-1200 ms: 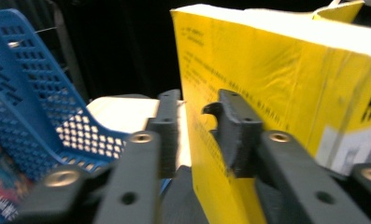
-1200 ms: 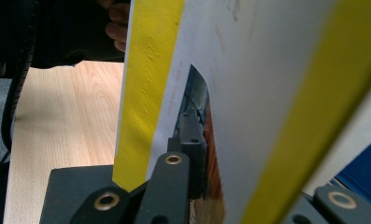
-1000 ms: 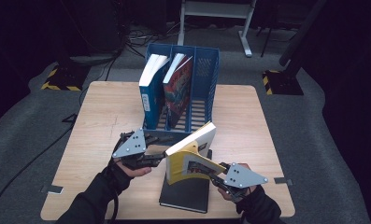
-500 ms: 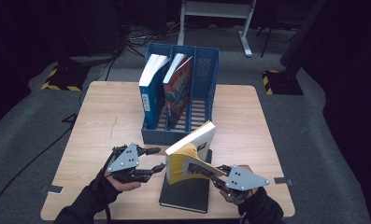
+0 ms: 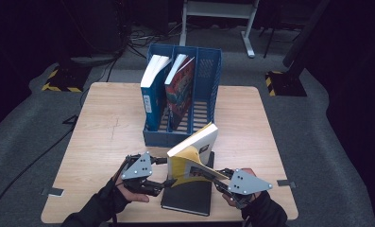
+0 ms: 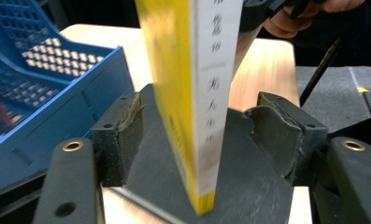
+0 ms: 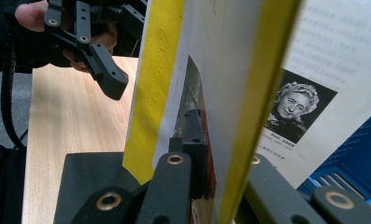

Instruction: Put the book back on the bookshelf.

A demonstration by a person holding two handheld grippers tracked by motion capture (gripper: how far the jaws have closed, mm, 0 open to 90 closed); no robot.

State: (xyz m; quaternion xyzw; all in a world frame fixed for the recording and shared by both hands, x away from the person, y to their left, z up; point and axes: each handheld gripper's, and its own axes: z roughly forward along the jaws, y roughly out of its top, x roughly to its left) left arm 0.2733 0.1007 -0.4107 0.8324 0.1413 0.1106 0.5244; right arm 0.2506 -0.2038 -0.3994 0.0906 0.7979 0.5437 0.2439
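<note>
The yellow book stands tilted at lower centre of the high view, its bottom corner resting on a black book that lies flat near the table's front edge. The right gripper, at lower right, is clamped narrow on the yellow book's cover pages; in the right gripper view one jaw sits inside the book. The left gripper, at lower left, has just been opening: in the left gripper view the yellow book's spine stands between its pads with a gap on either side. Behind, at upper centre, a blue file rack holds two upright books in its left compartments.
</note>
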